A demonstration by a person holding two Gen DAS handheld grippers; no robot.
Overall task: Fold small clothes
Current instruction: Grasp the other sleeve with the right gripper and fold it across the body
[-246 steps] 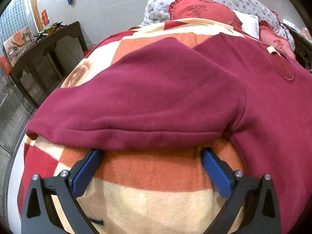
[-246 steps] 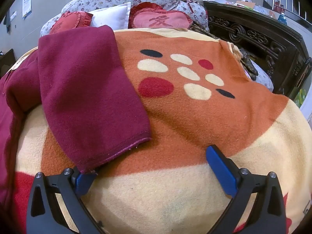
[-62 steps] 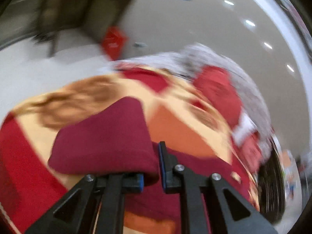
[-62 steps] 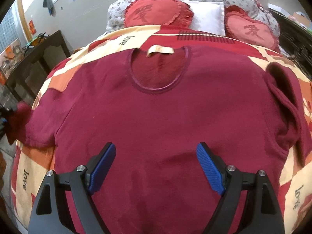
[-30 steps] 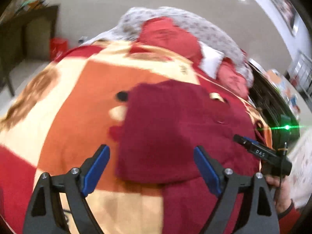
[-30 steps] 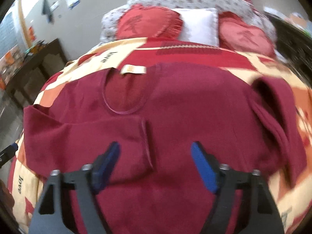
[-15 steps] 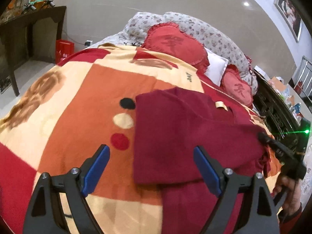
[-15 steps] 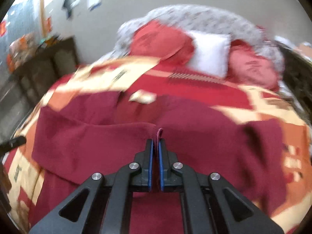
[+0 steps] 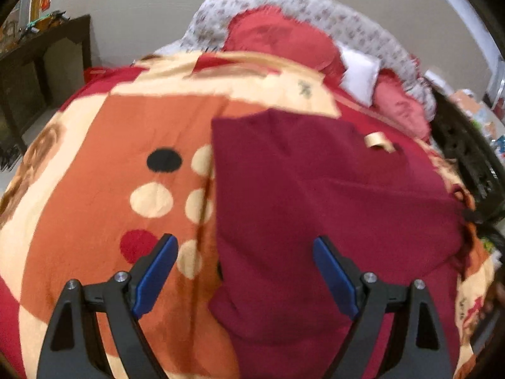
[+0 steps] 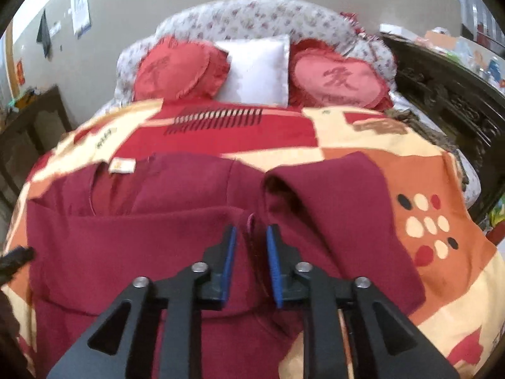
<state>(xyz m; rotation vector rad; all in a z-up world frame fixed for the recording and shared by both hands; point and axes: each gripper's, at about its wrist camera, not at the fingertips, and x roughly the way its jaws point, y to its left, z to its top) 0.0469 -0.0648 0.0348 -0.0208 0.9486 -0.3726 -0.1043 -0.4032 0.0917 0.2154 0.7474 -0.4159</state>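
The maroon sweater (image 9: pixel 315 195) lies spread on the patterned blanket (image 9: pixel 104 195), its left sleeve folded across the chest. Nearest, the left gripper (image 9: pixel 246 268) hangs wide open over the sweater's left edge. The right gripper (image 10: pixel 251 255) has its jaws narrowly parted around a sleeve cuff (image 10: pixel 251 221). Beyond the sweater's collar tag (image 10: pixel 122 165), heart cushions (image 10: pixel 180 69) flank a white pillow (image 10: pixel 255 69).

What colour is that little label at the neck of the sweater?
The label is pale cream-yellow on the dark red sweater; the right wrist view shows it best.
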